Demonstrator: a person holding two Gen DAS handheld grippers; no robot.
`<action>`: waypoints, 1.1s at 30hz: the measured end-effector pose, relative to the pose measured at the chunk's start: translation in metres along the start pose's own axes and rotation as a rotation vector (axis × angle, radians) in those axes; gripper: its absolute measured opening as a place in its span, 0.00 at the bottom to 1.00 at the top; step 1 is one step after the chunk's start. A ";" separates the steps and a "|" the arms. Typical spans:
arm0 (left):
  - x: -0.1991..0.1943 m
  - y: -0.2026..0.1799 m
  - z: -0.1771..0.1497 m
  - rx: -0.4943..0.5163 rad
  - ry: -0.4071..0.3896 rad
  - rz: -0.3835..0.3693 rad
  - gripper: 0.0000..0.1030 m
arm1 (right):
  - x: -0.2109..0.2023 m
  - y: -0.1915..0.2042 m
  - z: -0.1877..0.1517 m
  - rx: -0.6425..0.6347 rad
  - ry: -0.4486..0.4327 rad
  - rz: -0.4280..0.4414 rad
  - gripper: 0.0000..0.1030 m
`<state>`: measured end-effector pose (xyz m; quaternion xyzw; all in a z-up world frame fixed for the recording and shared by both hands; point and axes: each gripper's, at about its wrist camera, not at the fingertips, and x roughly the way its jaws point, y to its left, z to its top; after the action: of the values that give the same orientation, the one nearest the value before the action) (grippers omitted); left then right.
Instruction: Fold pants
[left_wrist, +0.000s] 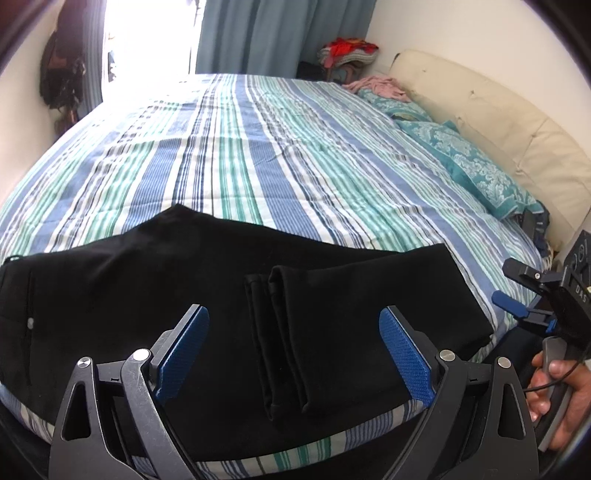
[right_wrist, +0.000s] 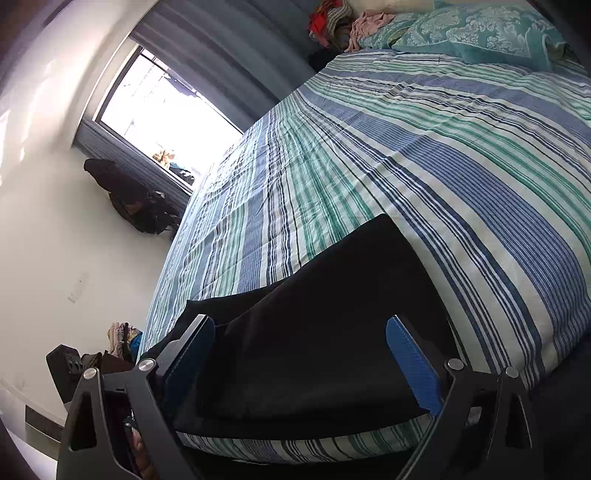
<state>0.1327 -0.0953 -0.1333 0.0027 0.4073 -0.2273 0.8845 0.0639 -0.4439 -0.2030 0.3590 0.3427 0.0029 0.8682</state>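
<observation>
Mid-fold, with left gripper (left_wrist: 293, 352) and right gripper (right_wrist: 300, 363) both gaping empty above black pants (left_wrist: 155, 280), hems doubled just ahead; next, pinching that fold.

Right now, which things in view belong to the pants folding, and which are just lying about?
Job:
black pants
left gripper, open
right gripper, open

Lying about:
teal pillows
pink garment
clothes pile
dark bag

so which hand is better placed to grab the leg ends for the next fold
Left. The left gripper is open with the leg ends of the pants between its fingers. The right gripper sits off the bed edge.
</observation>
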 end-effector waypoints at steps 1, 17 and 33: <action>0.004 -0.003 0.001 0.020 -0.003 0.000 0.92 | -0.001 -0.003 0.003 0.013 0.000 -0.003 0.91; 0.025 0.037 -0.016 -0.041 0.130 0.076 0.90 | 0.026 -0.046 0.039 -0.008 0.223 -0.111 0.91; -0.029 0.230 -0.012 -0.507 0.058 0.234 0.90 | 0.036 -0.054 0.044 0.004 0.212 -0.076 0.91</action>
<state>0.2007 0.1248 -0.1613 -0.1653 0.4732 -0.0144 0.8652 0.1052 -0.5024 -0.2356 0.3453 0.4458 0.0074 0.8258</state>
